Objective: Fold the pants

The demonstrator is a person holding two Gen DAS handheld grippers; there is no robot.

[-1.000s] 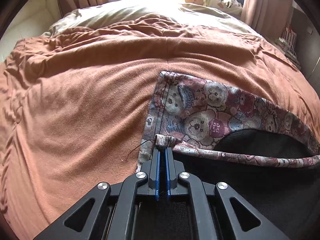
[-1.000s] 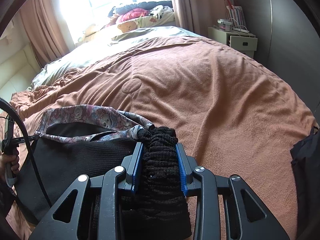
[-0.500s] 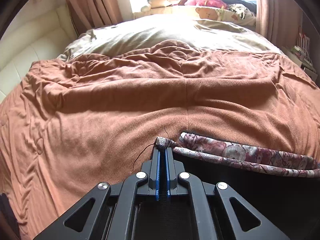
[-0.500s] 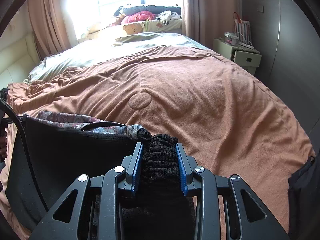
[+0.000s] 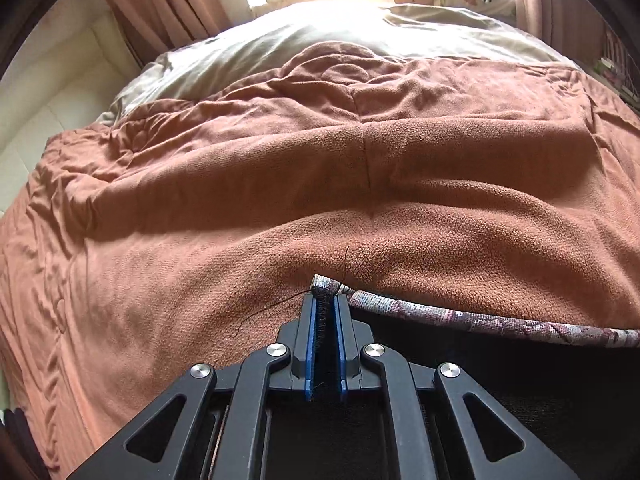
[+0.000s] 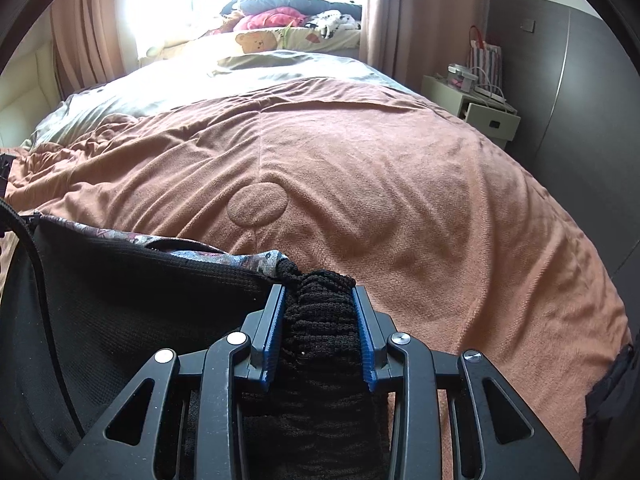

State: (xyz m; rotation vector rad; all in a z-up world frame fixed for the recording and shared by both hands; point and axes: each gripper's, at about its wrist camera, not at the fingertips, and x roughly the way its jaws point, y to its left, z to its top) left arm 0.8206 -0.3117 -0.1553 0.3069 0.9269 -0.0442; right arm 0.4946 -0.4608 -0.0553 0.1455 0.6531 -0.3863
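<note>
The left gripper (image 5: 325,300) has its blue-padded jaws drawn narrow, pinching a thin corner of the pants (image 5: 500,326) where a rolled hem of woven, bear-printed fabric in pinks and greys meets a black knitted lining; two loose dark threads (image 5: 264,311) curl off that corner over the bedding. From the pinch, the patterned edge runs as a taut, cord-like roll toward the right of the left wrist view, with flat black fabric filling the frame below it. The right gripper (image 6: 319,300) has its jaws set wider, clamped on a thick, bunched wad of the black, ribbed, crinkly knit that bulges up between the pads and past their tips. In the right wrist view the pants (image 6: 132,280) stretch away to the left as a broad dark mesh-textured panel, trimmed along its far edge by the same patterned band, held just above the near part of the bed. Beneath lies a rust-brown fleece blanket (image 5: 280,184), nubby and softly creased, with a stitched seam down its middle and a round quilted patch (image 6: 258,206). Beyond it a pale, smooth sheet (image 6: 240,76) reaches toward stuffed toys (image 6: 296,20) at the bright window, flanked by pinkish curtains (image 6: 400,20). A cream nightstand (image 6: 472,108) stands beside a dark grey wardrobe (image 6: 580,120).
</note>
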